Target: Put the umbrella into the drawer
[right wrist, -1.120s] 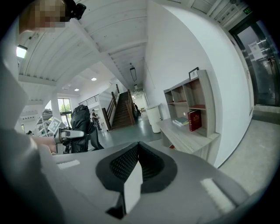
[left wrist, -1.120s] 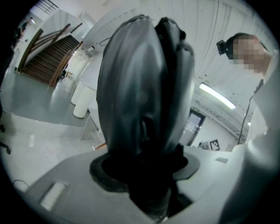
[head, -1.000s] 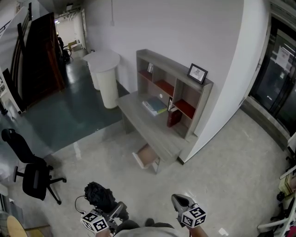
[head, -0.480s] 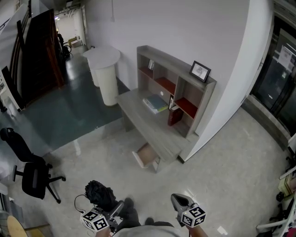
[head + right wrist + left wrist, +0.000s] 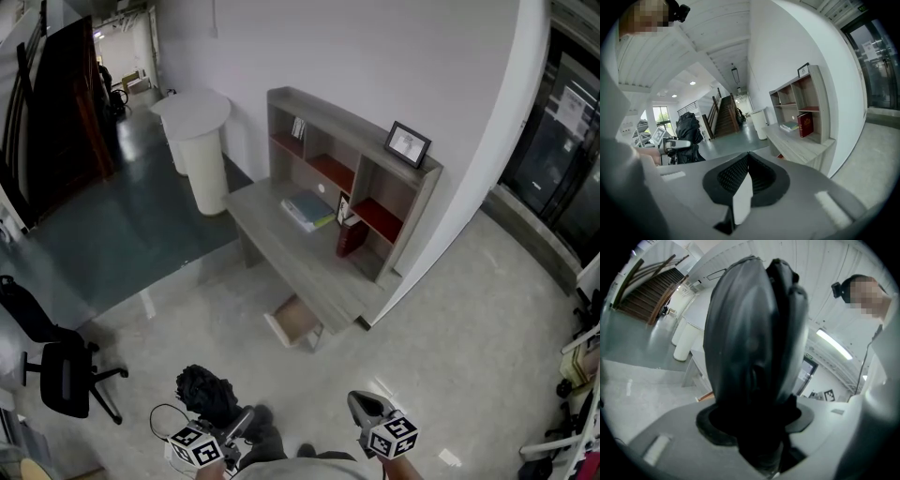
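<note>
My left gripper (image 5: 236,429) is squeezing the black umbrella (image 5: 206,394). My right gripper (image 5: 366,405) is closed with nothing in it. The drawer (image 5: 296,319) sits open under the desk (image 5: 300,267), well away from me. I should walk close, grip tight, then lower the umbrella in. The head view shows the drawer plainly, but the left gripper view is nearly all umbrella.

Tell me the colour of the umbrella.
The umbrella is black, best seen in the left gripper view.

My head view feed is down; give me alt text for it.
The left gripper holds a folded black umbrella at the bottom edge, beside the shut, empty right gripper. Ahead, a grey desk with shelves stands against a white wall, one drawer open beneath it.
</note>
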`<control>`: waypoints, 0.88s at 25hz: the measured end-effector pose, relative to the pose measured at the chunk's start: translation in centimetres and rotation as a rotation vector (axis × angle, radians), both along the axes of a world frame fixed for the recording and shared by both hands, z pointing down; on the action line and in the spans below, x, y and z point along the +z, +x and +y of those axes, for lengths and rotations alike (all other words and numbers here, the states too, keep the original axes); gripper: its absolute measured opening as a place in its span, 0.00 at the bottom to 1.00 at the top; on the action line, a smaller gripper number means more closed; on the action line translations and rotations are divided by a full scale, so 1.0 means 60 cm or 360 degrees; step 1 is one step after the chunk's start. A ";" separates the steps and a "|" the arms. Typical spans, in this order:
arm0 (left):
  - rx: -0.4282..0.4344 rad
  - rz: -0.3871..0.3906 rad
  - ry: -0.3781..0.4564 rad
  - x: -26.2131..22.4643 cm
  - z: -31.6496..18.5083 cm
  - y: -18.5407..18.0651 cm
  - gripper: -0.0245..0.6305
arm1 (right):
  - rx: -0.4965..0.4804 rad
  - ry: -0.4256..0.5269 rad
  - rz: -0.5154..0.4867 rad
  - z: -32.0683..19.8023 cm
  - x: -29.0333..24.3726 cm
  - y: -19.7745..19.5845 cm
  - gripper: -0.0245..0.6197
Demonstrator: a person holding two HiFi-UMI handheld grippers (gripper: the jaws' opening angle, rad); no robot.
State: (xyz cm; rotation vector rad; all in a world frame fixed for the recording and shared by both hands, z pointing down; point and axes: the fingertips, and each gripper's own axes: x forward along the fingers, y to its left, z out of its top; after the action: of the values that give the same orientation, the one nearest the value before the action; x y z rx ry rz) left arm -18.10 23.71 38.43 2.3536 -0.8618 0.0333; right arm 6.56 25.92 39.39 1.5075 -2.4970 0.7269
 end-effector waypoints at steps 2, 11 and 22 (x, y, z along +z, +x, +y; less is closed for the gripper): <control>0.0015 0.0011 -0.0016 0.004 -0.028 -0.006 0.40 | 0.0021 -0.0008 -0.0005 -0.026 0.001 -0.006 0.03; 0.0113 0.0040 -0.0048 0.006 -0.153 -0.035 0.40 | 0.0121 -0.0055 0.0004 -0.124 0.000 -0.046 0.03; 0.0303 0.0056 -0.0092 0.019 -0.310 -0.085 0.40 | 0.0271 -0.0093 0.0017 -0.245 0.004 -0.103 0.03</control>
State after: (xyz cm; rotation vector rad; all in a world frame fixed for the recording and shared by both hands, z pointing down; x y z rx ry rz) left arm -23.22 5.11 39.55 2.3668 -0.6100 0.0934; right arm 0.36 11.20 39.62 1.7131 -2.3391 0.8069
